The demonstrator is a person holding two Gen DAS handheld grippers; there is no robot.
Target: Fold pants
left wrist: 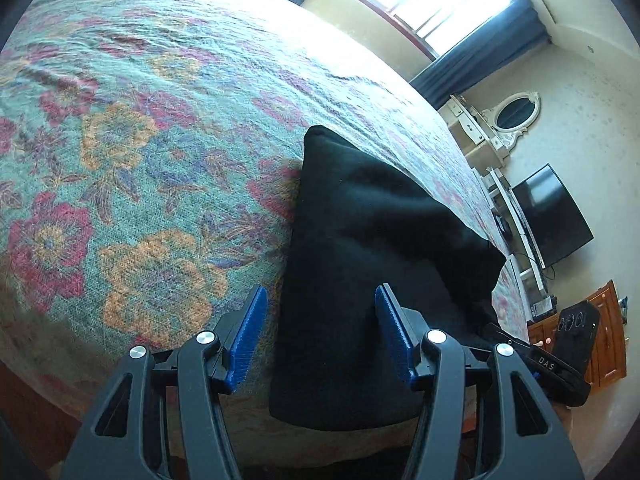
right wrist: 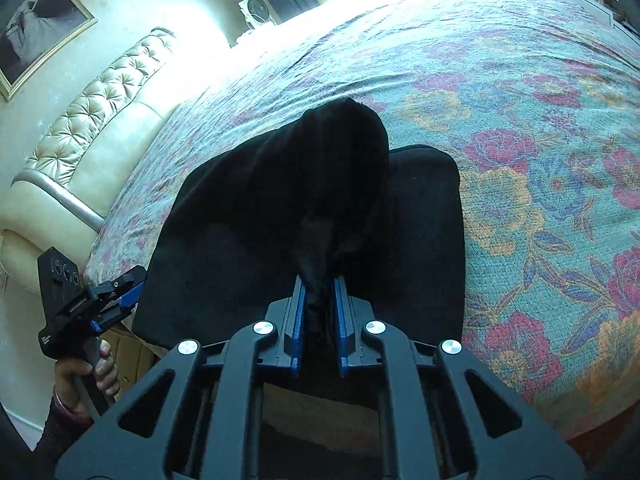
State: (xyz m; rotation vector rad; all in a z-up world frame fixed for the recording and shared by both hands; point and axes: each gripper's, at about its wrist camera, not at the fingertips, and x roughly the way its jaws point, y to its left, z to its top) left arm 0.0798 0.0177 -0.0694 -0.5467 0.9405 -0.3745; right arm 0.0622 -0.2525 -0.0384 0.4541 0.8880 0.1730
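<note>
Black pants [left wrist: 360,240] lie folded near the edge of a bed with a floral spread [left wrist: 120,140]. My left gripper [left wrist: 321,304] hovers open over the near end of the pants, its blue pads [left wrist: 256,320] wide apart and not pressing the cloth. In the right wrist view my right gripper [right wrist: 320,286] is shut on a bunch of the black pants [right wrist: 240,220], which rises from the pads in a raised hump [right wrist: 344,140] over the flat layer. At the pants' left edge a hand [right wrist: 100,364] holds the left gripper [right wrist: 130,290].
The bedspread [right wrist: 520,120] stretches wide beyond the pants. A tufted cream headboard [right wrist: 100,100] stands at the left in the right wrist view. A window [left wrist: 420,0], a black television [left wrist: 552,216] and a wooden cabinet [left wrist: 608,340] line the far wall and the right.
</note>
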